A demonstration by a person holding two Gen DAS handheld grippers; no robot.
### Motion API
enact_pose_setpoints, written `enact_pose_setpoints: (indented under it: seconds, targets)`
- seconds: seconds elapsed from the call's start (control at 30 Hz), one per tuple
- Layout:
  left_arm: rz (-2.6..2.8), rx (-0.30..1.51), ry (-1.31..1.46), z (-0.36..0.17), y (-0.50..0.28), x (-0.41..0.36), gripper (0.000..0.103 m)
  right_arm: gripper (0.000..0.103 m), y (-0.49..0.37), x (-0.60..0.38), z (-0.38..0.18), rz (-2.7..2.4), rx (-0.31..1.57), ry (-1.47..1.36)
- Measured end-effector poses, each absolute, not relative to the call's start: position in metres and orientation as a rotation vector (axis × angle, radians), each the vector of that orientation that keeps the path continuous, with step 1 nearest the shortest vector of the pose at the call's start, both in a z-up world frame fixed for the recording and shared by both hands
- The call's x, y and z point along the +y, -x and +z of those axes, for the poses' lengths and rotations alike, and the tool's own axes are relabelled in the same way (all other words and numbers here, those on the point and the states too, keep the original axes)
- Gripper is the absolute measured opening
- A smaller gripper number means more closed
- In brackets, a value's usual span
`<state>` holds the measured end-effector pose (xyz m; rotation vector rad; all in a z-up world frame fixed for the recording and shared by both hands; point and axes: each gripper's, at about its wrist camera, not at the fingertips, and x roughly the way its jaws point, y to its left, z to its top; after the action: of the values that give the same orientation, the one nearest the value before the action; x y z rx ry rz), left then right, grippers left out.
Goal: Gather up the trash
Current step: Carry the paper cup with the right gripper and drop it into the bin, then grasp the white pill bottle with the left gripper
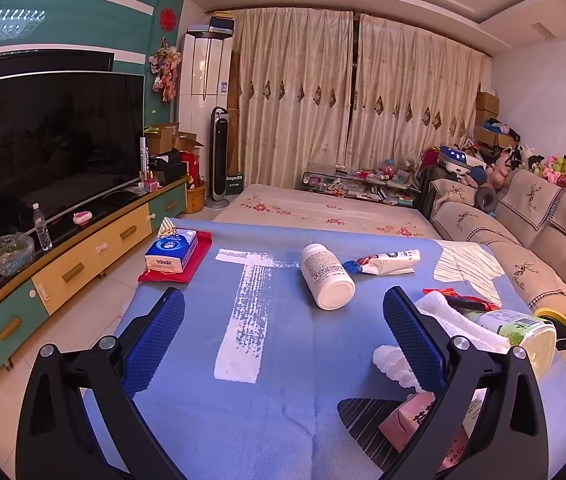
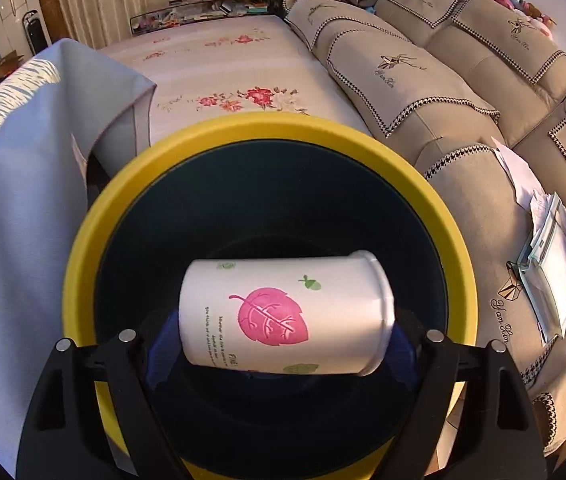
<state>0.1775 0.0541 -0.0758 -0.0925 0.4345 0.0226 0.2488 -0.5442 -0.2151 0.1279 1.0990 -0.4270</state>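
Left wrist view: left gripper (image 1: 283, 332) wide open, empty, hovering over the blue tablecloth (image 1: 211, 412); white pill bottle (image 1: 327, 276) and squeezed tube (image 1: 387, 262) lie ahead, near each other with bare cloth around; more clutter crowds the right finger. Right wrist view: right gripper (image 2: 283, 354) jaws wide, paper cup (image 2: 287, 314) lying sideways between them over the yellow-rimmed bin (image 2: 83, 240); can't tell if pads press it. Step looks like dropping the cup; next likely needs pulling back clear of the rim, table edge close on the left.
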Motion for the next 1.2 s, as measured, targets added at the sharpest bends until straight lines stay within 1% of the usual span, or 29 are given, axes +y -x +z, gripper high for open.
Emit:
enact_pose_setpoints:
  seconds: [0.4, 0.53, 0.7, 0.83, 0.93, 1.03, 1.1, 1.17, 1.2]
  targets:
    - [0.056, 0.373, 0.097, -0.061, -0.165, 0.059, 0.098, 0.087, -0.199, -0.508, -0.169, -0.409, 0.944, -0.129]
    - [0.033, 0.373, 0.093, -0.038, -0.146, 0.052, 0.098, 0.087, -0.181, -0.494, -0.160, -0.386, 0.917, -0.119]
    - [-0.108, 0.411, 0.083, -0.003, -0.118, 0.021, 0.098, 0.088, -0.162, -0.487, -0.155, -0.364, 0.894, -0.145]
    - [-0.243, 0.545, 0.111, 0.016, -0.134, 0.002, 0.098, 0.088, -0.149, -0.489, -0.153, -0.333, 0.882, -0.189]
    - [-0.251, 0.677, 0.115, 0.018, -0.178, -0.009, 0.097, 0.088, -0.139, -0.491, -0.151, -0.323, 0.867, -0.212]
    - [-0.183, 0.772, 0.058, 0.009, -0.225, -0.016, 0.091, 0.088, -0.132, -0.493, -0.148, -0.323, 0.849, -0.232]
    - [-0.131, 0.864, 0.009, -0.006, -0.265, -0.021, 0.088, 0.088, -0.130, -0.495, -0.145, -0.328, 0.840, -0.238]
    - [-0.096, 0.964, 0.005, -0.028, -0.305, -0.020, 0.081, 0.088, -0.128, -0.497, -0.143, -0.330, 0.831, -0.250]
    - [-0.078, 1.007, 0.008, -0.038, -0.321, -0.021, 0.079, 0.088, -0.127, -0.499, -0.143, -0.332, 0.830, -0.254]
